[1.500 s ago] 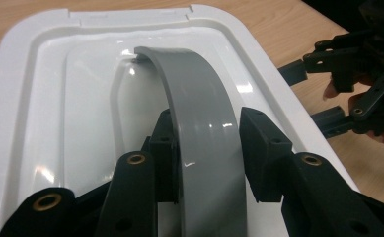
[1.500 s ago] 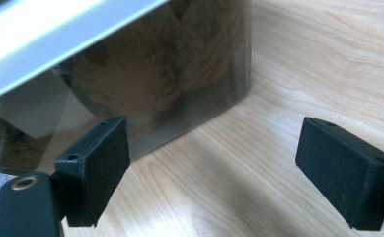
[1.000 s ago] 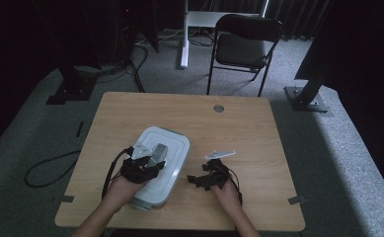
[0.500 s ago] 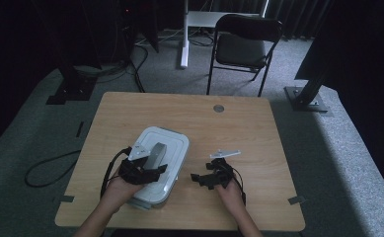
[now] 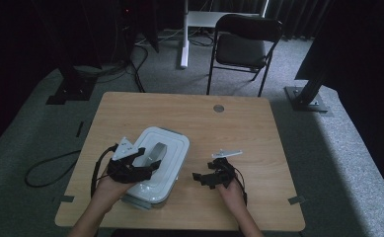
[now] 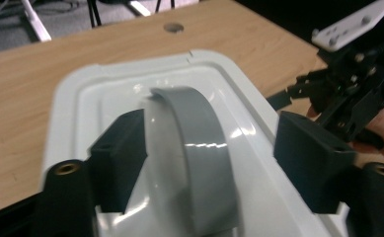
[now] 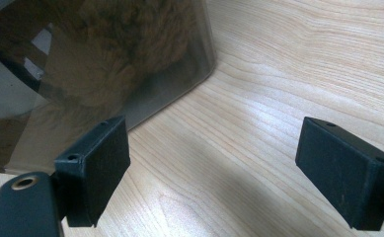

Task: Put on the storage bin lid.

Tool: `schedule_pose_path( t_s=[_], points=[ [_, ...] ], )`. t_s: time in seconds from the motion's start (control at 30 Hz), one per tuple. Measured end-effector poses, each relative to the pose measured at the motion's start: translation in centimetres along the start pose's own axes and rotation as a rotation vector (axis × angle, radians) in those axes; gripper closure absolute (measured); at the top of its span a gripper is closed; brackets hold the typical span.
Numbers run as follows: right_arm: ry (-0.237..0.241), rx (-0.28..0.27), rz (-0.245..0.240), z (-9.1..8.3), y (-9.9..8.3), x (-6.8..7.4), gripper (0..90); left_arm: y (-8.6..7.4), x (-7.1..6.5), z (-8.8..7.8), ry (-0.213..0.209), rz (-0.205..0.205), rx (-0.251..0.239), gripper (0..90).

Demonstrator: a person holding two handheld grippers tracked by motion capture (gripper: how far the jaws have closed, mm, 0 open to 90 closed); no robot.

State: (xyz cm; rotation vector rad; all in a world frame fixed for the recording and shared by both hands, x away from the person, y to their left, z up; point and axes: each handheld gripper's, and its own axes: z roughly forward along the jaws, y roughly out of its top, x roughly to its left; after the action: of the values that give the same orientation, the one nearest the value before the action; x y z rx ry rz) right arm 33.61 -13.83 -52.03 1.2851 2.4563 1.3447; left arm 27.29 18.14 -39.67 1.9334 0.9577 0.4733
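I can't see much of the box [image 5: 157, 163] below its white lid: in the high view my left hand [image 5: 111, 186] and its gripper cover the near left part, and in the left gripper view the lid runs off the bottom edge. What sits inside is hard to make out; through the smoky clear wall [image 7: 105, 74] in the right gripper view I get only a brown, fuzzy mass. The box lies on the near left part of the wooden table [image 5: 258, 128].

My left forearm comes in from the near edge, slanting toward the far right, and the left gripper [image 6: 214, 163] is over the lid. Its jaws have just been opening and stand apart on either side of the grey handle [image 6: 199, 148], with clear gaps, pressing on nothing.

To the right, my right hand [image 5: 231, 190] rests near the table's near edge, beside the box. The right gripper [image 7: 209, 168] points toward the box's side, low over the wood, jaws wide apart with bare table between them.
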Motion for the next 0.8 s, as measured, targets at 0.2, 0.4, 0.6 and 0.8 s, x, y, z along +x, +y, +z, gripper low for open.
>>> schedule_pose_path(
  t_s=[0.2,0.4,0.6,0.8],
  points=[
    [-0.008,-0.002,0.0,-0.1,-0.1,0.0,12.5,-1.0,2.2,-1.0,0.067,0.009,-0.035,16.1],
    [-0.012,0.001,0.0,0.0,-0.1,0.0,12.5,-2.4,4.8,-1.4,0.136,-0.061,-0.051,7.7],
    [-0.017,0.002,0.002,0.0,-0.2,-0.1,12.5,-3.9,7.7,-1.3,0.202,-0.131,-0.063,1.2],
    [-0.021,0.003,0.003,-0.1,-0.4,-0.3,12.5,-6.0,10.3,-0.3,0.259,-0.171,-0.043,1.2]
  ],
)
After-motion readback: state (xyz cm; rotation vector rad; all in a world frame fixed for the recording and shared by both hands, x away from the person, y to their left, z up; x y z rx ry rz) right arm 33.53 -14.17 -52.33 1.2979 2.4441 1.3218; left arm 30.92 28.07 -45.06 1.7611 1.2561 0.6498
